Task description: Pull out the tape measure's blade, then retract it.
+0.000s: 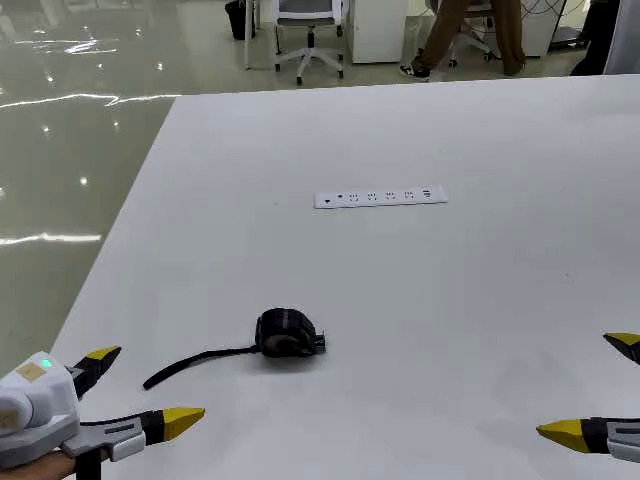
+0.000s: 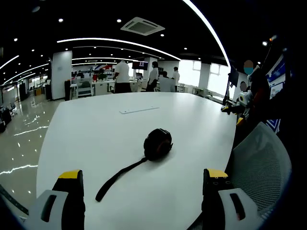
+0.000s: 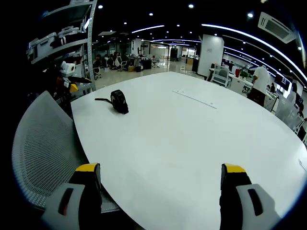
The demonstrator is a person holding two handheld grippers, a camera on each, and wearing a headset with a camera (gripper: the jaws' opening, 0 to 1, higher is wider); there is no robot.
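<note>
**A:** Where's the tape measure [image 1: 288,334]?

**B:** Lower centre of head view, lying on the white table [image 1: 450,290], no blade showing out. Its black strap [image 1: 195,364] trails off toward lower left. Both grippers are well apart from it.

**A:** Grippers?

**B:** Bottom-left corner is the left gripper [image 1: 148,385], jaws spread, nothing in them. At the bottom-right edge the right gripper [image 1: 588,386] is likewise wide apart and empty.

**A:** How'll it handle?

**B:** My guess: hard, compact case with some heft for its size, prob. a rubbery shell, so decent grip. It's rounded tho, so it could skid or roll on that smooth top if pushed from one side. The strap's limp, no good for holding.

**A:** So where to grab?

**B:** Left across the flat sides of the case, square on, to pin it. Right takes the blade hook. A small nub at the case's right edge looks like it, but it's too small to be sure. The blade's thin springy steel imo, so pull straight and don't kink it. The spring will want to snap it back, so ease it in w/ the tip held.

**A:** Anything in the way?

**B:** No. Only a power strip [image 1: 380,197], upper centre, well apart.
</note>
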